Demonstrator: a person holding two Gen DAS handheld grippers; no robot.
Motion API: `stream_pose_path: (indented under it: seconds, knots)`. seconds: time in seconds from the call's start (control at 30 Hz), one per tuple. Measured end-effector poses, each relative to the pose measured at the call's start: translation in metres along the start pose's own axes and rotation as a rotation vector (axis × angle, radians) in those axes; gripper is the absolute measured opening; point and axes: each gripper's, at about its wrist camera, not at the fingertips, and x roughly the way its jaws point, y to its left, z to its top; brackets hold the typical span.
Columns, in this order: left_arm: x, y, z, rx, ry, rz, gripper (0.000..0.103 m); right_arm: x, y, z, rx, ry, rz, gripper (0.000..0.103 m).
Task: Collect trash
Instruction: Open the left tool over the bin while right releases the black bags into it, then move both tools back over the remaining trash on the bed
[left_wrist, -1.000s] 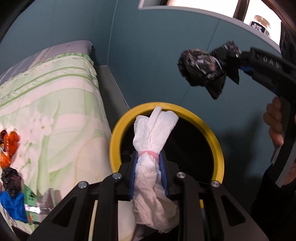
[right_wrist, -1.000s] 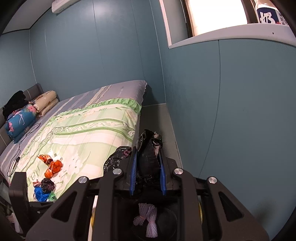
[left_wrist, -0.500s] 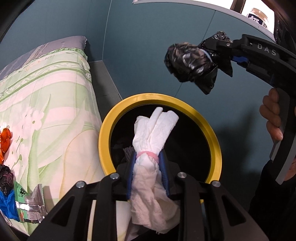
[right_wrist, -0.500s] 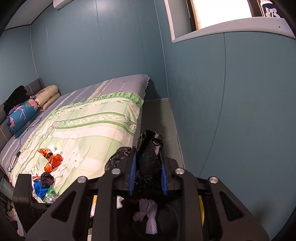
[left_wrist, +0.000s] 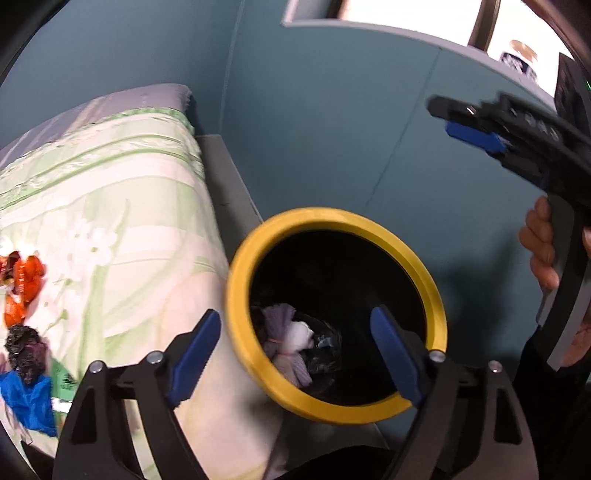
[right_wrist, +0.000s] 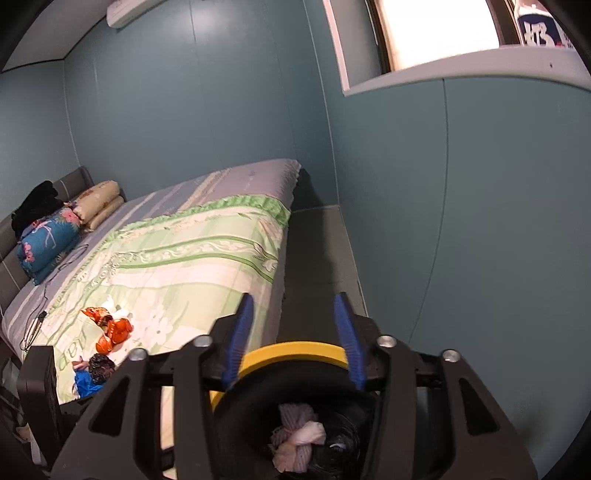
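Left wrist view: my left gripper hangs over the yellow-rimmed bin, jaws spreading wide with nothing between them; the white tissue bundle lies at the bottom of the bin beside a crumpled black bag, so I read both as dumped. Bin sits on the floor tight against the bed, presumably so I can swing off the quilt straight over it. My right gripper shows top right, blue pads apart and empty, hand on its grip; blurred, so the gap is hard to gauge. More trash on the quilt at the left edge: orange wrappers, black wad, blue bag, partly cut off by the frame. Right wrist view: right jaws opening, nothing between the pads, bin rim just below them, tissue bundle visible inside. The same orange, black and blue scraps lie near the bed's foot corner, well apart from the bin — my guess for next pickup. Bin depth is too dark to read, and what the green-printed scrap by the blue bag is, I can't tell
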Motion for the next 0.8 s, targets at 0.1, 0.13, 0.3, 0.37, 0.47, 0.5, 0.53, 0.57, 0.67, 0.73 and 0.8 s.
stream_pose_path:
  seconds: [0.1,0.13,0.3,0.37,0.47,0.5,0.53,0.57,0.67,0.73,0.8]
  knots:
    - [-0.017,0.014,0.002,-0.026,-0.037,0.038,0.088,-0.001,0.008,0.001,-0.019,-0.007,0.021,0.046]
    - [-0.022,0.019,0.003,-0.033,-0.046,0.052,0.089,-0.001,0.011,0.001,-0.025,-0.006,0.034,0.047]
    - [-0.052,0.052,0.002,-0.082,-0.093,0.136,0.092,-0.002,0.032,0.001,-0.061,-0.023,0.1,0.054]
    - [-0.062,0.066,0.002,-0.107,-0.111,0.161,0.093,-0.001,0.044,0.0,-0.081,-0.028,0.137,0.056]
    - [-0.077,0.084,-0.001,-0.129,-0.137,0.215,0.093,0.001,0.065,-0.004,-0.12,-0.024,0.202,0.061]
    - [-0.085,0.091,-0.003,-0.136,-0.146,0.235,0.093,0.002,0.074,-0.007,-0.134,-0.02,0.231,0.061]
    - [-0.09,0.098,-0.004,-0.143,-0.152,0.252,0.094,0.003,0.08,-0.008,-0.145,-0.017,0.25,0.062]
    - [-0.096,0.106,-0.006,-0.155,-0.159,0.271,0.094,0.003,0.087,-0.01,-0.156,-0.013,0.269,0.063]
    - [-0.111,0.129,-0.01,-0.192,-0.174,0.314,0.095,0.007,0.11,-0.018,-0.197,-0.002,0.322,0.063]
    - [-0.115,0.143,-0.012,-0.215,-0.185,0.345,0.095,0.01,0.124,-0.022,-0.22,0.011,0.349,0.063]
    - [-0.123,0.158,-0.015,-0.245,-0.197,0.371,0.094,0.014,0.137,-0.028,-0.242,0.027,0.379,0.063]
